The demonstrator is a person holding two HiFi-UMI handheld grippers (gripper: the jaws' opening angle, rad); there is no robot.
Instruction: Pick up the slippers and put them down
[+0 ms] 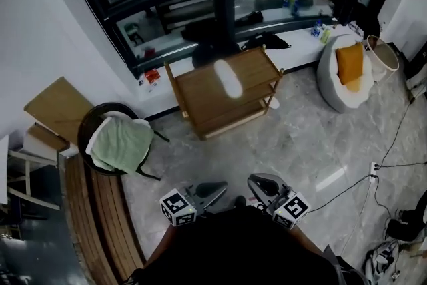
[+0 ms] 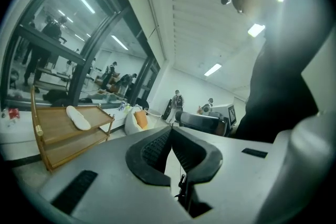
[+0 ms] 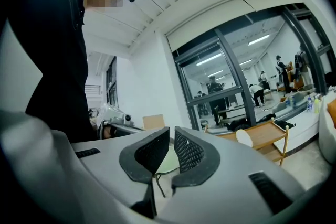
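Observation:
One white slipper (image 1: 228,79) lies on the top shelf of a wooden rack (image 1: 250,93) by the glass wall. It also shows in the left gripper view as the slipper (image 2: 77,117) and in the right gripper view as the slipper (image 3: 244,137). A white thing that looks like a second slipper (image 1: 272,103) lies on the floor at the rack's right leg. My left gripper (image 1: 224,187) and right gripper (image 1: 251,179) are held close to my body, well short of the rack. The left gripper (image 2: 170,129) is shut and empty. The right gripper (image 3: 171,131) is shut and empty too.
A round black chair with a green cushion (image 1: 120,140) stands left of the rack. A white beanbag with an orange cushion (image 1: 347,73) and a basket (image 1: 381,53) are at the right. Cables and a power strip (image 1: 373,170) run across the marble floor. A wooden bench edge (image 1: 93,210) curves at my left.

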